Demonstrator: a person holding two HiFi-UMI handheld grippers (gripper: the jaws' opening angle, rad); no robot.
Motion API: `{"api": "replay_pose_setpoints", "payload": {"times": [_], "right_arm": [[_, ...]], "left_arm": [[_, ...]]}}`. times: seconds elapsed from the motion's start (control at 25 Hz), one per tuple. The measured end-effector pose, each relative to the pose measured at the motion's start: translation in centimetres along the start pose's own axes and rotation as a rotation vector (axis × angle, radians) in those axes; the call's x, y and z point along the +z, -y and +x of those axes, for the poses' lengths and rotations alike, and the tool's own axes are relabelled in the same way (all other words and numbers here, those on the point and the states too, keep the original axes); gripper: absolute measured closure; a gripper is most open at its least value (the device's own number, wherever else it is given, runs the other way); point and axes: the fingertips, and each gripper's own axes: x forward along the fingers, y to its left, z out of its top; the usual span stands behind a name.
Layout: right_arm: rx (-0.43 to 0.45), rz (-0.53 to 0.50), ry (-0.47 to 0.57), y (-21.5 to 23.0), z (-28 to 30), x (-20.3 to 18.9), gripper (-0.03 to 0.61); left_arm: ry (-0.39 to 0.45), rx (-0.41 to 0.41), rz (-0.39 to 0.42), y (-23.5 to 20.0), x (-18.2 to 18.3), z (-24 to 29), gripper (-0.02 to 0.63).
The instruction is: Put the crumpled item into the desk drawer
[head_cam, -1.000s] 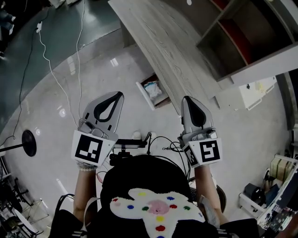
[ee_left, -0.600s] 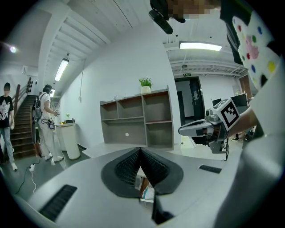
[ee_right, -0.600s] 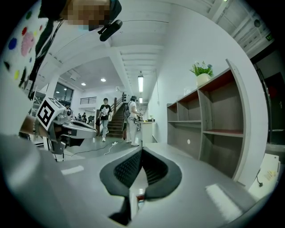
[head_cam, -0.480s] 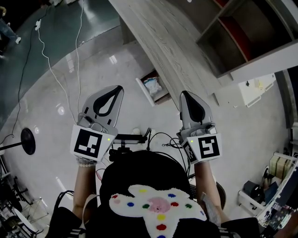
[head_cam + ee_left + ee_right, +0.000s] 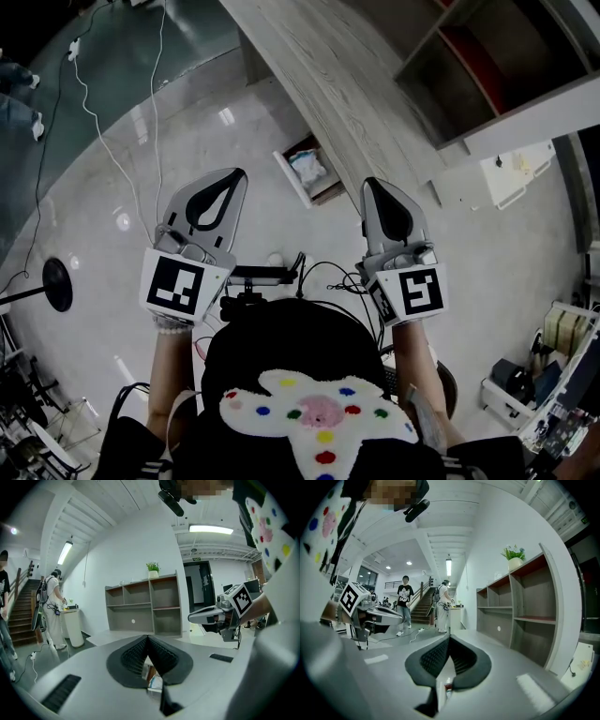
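The crumpled item (image 5: 307, 169), a pale wad, lies inside the drawer (image 5: 296, 184). The drawer stands pulled out from under the near edge of the desk (image 5: 337, 84). In the left gripper view the same wad (image 5: 154, 682) shows through the small gap below that gripper's jaws, far beyond them and not touched.

The desk is a long top with a grey wood grain, and in the head view it runs slantwise from the upper middle down to the right. Behind it stands an open shelf unit (image 5: 487, 66) with empty compartments, and a small potted plant (image 5: 513, 555) sits on top.

Both grippers are held over the shiny floor (image 5: 141, 216), short of the desk, and the drawer lies ahead of them between their two tips. The left gripper (image 5: 236, 174) has its jaws pressed together with nothing between the pads, as its own view (image 5: 147, 637) shows. The right gripper (image 5: 369, 184) is likewise pressed together and empty (image 5: 449, 636). Each gripper appears side-on in the other's view, apart from it and at about the same height.

A white cable (image 5: 103, 141) trails across the floor on the left. In the right gripper view two people stand in the background, one in a black shirt (image 5: 405, 603) and one in white (image 5: 442, 604), near a flight of stairs (image 5: 423, 606).
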Motion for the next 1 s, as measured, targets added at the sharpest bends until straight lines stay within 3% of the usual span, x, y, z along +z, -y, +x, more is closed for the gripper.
{"api": "replay_pose_setpoints", "payload": {"times": [1.0], "right_arm": [[0.009,0.003,-0.014,-0.34,0.21,-0.18,0.569]], "left_arm": [[-0.008,0.006,-0.006,-0.01,-0.39,0.01,0.606]]}}
